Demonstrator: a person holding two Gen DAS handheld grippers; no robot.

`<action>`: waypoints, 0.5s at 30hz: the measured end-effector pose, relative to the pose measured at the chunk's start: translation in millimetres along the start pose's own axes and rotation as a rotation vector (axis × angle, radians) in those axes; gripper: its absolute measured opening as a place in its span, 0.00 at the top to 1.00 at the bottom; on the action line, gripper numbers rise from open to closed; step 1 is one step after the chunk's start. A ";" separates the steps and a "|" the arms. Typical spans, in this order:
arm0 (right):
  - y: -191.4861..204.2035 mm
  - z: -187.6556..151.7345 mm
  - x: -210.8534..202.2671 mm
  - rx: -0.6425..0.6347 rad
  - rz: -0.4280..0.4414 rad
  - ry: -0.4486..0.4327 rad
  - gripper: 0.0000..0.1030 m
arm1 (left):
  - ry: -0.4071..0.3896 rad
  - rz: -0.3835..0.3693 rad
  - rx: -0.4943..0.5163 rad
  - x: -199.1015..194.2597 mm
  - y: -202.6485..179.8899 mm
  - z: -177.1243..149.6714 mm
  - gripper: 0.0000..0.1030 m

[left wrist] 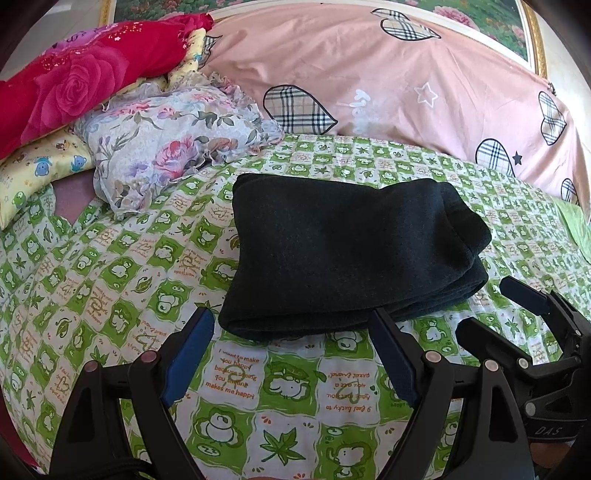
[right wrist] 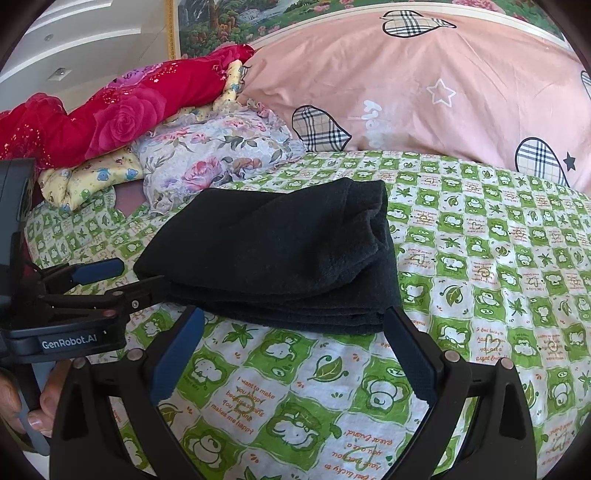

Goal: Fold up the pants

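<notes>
The black pants (left wrist: 347, 251) lie folded in a thick stack of layers on the green and white frog-print bedsheet (left wrist: 288, 398); they also show in the right wrist view (right wrist: 280, 254). My left gripper (left wrist: 291, 325) is open and empty, just short of the stack's near edge. My right gripper (right wrist: 295, 321) is open and empty, its tips at the stack's near edge. In the left wrist view the right gripper (left wrist: 487, 306) sits at the right. In the right wrist view the left gripper (right wrist: 136, 275) sits at the left, beside the pants.
A big pink duvet with plaid hearts (left wrist: 406, 81) lies across the back. A floral pillow (left wrist: 166, 140), a red rose blanket (left wrist: 81, 74) and a yellow cartoon pillow (left wrist: 40, 166) are piled at the back left. A framed picture (right wrist: 236, 22) hangs behind.
</notes>
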State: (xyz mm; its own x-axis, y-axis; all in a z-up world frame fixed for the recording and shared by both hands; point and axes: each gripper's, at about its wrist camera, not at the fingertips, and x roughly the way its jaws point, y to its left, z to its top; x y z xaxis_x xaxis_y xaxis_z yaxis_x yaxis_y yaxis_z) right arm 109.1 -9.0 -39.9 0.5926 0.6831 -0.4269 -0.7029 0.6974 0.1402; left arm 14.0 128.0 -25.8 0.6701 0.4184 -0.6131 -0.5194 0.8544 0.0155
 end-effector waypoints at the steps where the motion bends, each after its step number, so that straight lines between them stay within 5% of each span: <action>1: 0.5 -0.4 0.4 -0.002 -0.004 0.001 0.05 | 0.000 0.000 0.001 0.6 -0.2 0.1 0.16; 15: 1.7 -2.3 4.0 -0.011 -0.002 0.013 0.05 | 0.001 0.008 0.019 4.2 -0.5 0.2 0.15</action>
State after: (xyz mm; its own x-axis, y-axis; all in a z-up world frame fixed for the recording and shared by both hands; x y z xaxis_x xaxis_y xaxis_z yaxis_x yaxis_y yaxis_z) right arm 109.4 -5.6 -43.4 0.5891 0.6783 -0.4391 -0.7058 0.6965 0.1291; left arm 17.1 129.4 -28.2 0.6657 0.4248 -0.6135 -0.5143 0.8569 0.0353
